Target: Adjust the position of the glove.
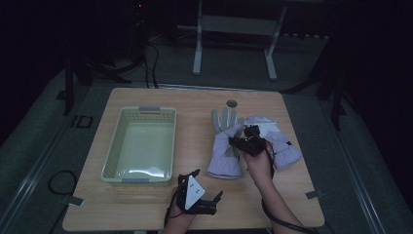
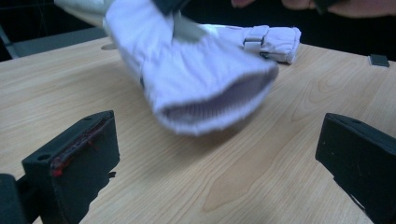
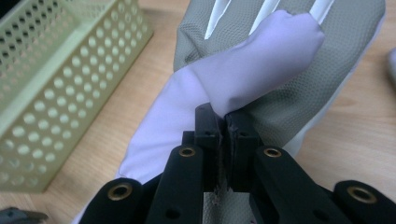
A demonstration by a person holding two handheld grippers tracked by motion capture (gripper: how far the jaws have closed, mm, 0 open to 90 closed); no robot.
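A lavender glove with a grey palm (image 1: 225, 146) lies palm up at the middle right of the wooden table (image 1: 146, 204). My right gripper (image 1: 241, 141) is over it, shut on the fabric at the thumb's base (image 3: 223, 126). The glove (image 3: 243, 79) reaches away from the jaws. The second lavender glove (image 1: 282, 144) lies just to its right. Near the front edge my left gripper (image 1: 210, 184) stands open, pointing at the first glove's cuff (image 2: 196, 70), which looks raised off the wood. Nothing sits between its jaws (image 2: 219, 154). The second glove (image 2: 275, 39) shows behind.
A pale green perforated basket (image 1: 113, 146) with nothing in it stands on the left half of the table; its wall (image 3: 56, 84) is close to the held glove. A round hole (image 1: 231, 103) sits near the table's far edge. A metal stand (image 1: 234, 24) is beyond.
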